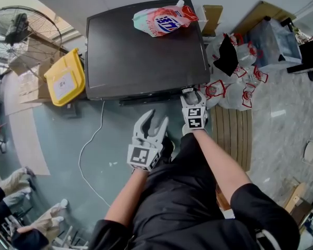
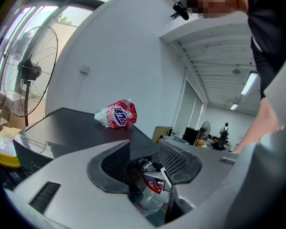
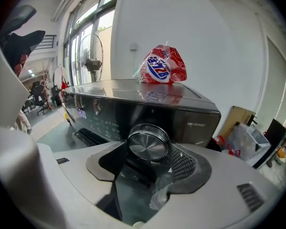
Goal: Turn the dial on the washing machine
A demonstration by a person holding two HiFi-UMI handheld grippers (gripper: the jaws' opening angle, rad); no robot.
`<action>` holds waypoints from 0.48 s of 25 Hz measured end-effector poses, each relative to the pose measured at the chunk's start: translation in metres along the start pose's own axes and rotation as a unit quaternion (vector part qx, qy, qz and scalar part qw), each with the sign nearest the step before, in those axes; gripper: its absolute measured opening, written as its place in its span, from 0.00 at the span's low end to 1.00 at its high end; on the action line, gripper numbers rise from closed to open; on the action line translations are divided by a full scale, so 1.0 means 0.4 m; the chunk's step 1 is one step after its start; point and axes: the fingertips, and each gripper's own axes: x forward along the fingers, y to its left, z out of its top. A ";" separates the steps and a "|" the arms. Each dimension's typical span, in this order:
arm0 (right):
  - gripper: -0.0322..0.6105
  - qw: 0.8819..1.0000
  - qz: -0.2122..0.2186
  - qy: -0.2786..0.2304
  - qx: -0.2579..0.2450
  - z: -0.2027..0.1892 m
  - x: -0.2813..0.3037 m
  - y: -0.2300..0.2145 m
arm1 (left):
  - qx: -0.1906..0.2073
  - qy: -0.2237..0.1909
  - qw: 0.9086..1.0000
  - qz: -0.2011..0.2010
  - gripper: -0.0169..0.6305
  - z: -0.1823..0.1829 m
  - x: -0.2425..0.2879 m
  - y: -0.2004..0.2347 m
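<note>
a yellow bin [image 1: 65, 77] stands at 9 o'clock of the washing machine [image 1: 141, 56], touching its side. its lid is down, so what is in it cannot be seen. at 3 o'clock of the machine a heap of white bags [image 1: 235, 87] with red print lies on the floor [image 1: 115, 134], all knotted, contents hidden. past them, toward 2 o'clock, is a clear plastic box [image 1: 274, 40]; its load is too blurred to tell. a cardboard box [image 1: 212, 17] stands against the wall at 1 o'clock, just behind the machine's far corner.

on the machine's dark lid, near the far edge toward 1 o'clock, lies a red, white and blue pouch [image 1: 164, 19], on its side.

the dial [image 3: 148, 145] is on the front panel, at the machine's right end, at 5 o'clock of the lid in the head view. the right claw [image 1: 190, 94] is clamped on the dial, one jaw on each side of its shiny rim. nothing stands between the claw and the panel.

the left claw [image 1: 156, 117] hangs lower, in front of the machine and apart from it, at 7 o'clock of the right one. its jaws are apart with nothing between them.

a white cable [image 1: 91, 145] runs from under the machine across the floor toward 7 o'clock. a wooden pallet [image 1: 232, 134] lies at 4 o'clock, beside the bags. a big fan [image 1: 18, 27] stands at 10 o'clock, well apart from the machine.
</note>
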 end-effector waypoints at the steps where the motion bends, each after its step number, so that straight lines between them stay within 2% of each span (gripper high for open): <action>1: 0.44 1.000 0.001 -0.001 0.006 0.000 0.000 -0.001 | 0.000 0.001 1.000 0.003 0.28 0.002 0.000 0.002; 7: 0.44 0.998 0.018 -0.014 0.050 0.004 -0.002 -0.007 | -0.001 0.003 1.000 0.009 0.28 0.004 -0.001 0.011; 12: 0.44 0.992 0.045 -0.032 0.112 0.007 -0.006 -0.014 | -0.004 0.002 1.000 0.015 0.28 0.000 -0.004 0.015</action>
